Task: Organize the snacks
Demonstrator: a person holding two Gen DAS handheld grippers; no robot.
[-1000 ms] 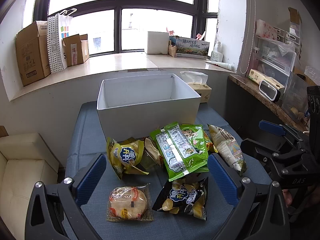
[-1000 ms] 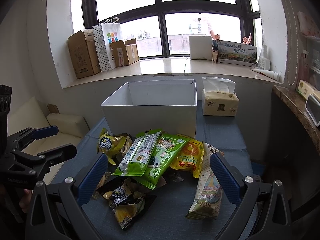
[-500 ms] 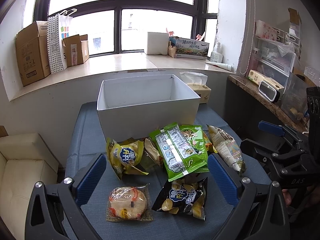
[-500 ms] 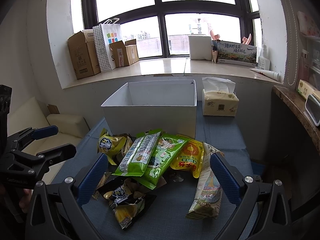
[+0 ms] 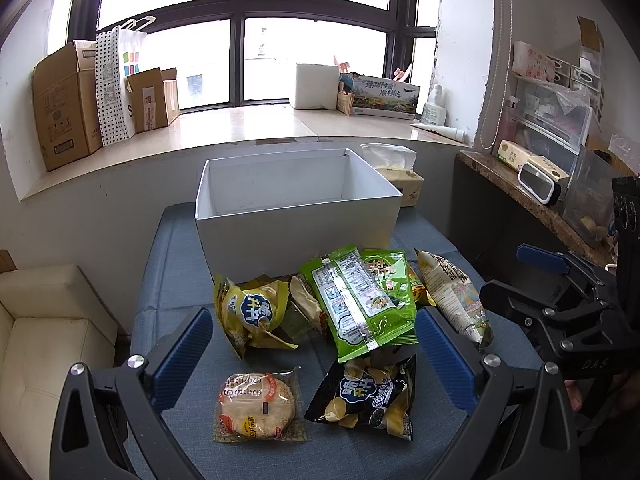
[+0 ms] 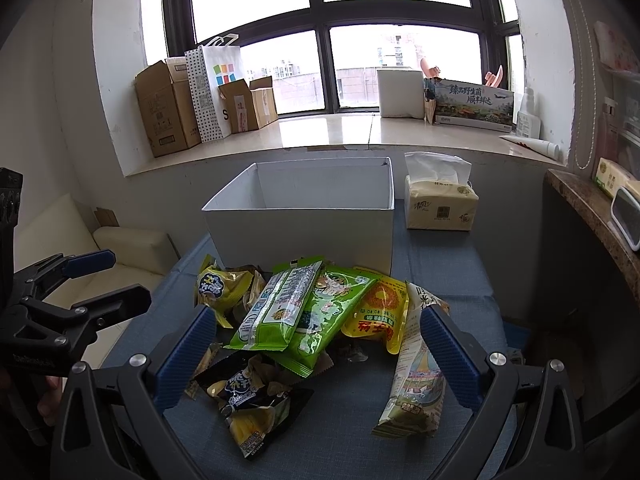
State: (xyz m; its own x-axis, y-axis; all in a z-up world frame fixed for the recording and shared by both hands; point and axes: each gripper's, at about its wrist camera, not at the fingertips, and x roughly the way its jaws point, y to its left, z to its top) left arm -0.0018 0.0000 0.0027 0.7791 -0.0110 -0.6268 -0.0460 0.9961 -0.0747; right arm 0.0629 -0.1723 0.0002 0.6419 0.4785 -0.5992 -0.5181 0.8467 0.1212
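A: Where did the snacks lie?

B: In a loose heap on the blue table [image 5: 172, 264], just in front of the open white box [image 5: 296, 216], which showed nothing inside. Two green packets [image 6: 296, 312] topped the heap, overlapping, their long axes running from the box back toward the cameras. In the right wrist view their near ends leaned leftward.

A: And the rest?

B: A yellow chip bag [image 5: 250, 314] sat at the left of the heap, crumpled. An orange-yellow pouch [image 6: 382, 312] lay beside the green ones on the right, half tucked under them. The long pale packet [image 6: 414, 364] lay at the far right, its length pointing from the near edge up toward the box. A black chip bag [image 5: 370, 394] lay nearest, in front of the heap, and a round rice cracker [image 5: 256, 404] in clear wrap lay flat just left of it, apart from the pile.

A: The claws?

B: The left gripper [image 5: 312, 360] was spread wide, holding nothing, its blue pads either side of the cracker and black bag. The right gripper [image 6: 314, 354] gaped equally wide and empty, framing the heap. Each one showed at the edge of the other's view.

A: Anything behind?

B: A tissue box [image 6: 440, 204] stood to the right of the white box, on the table.
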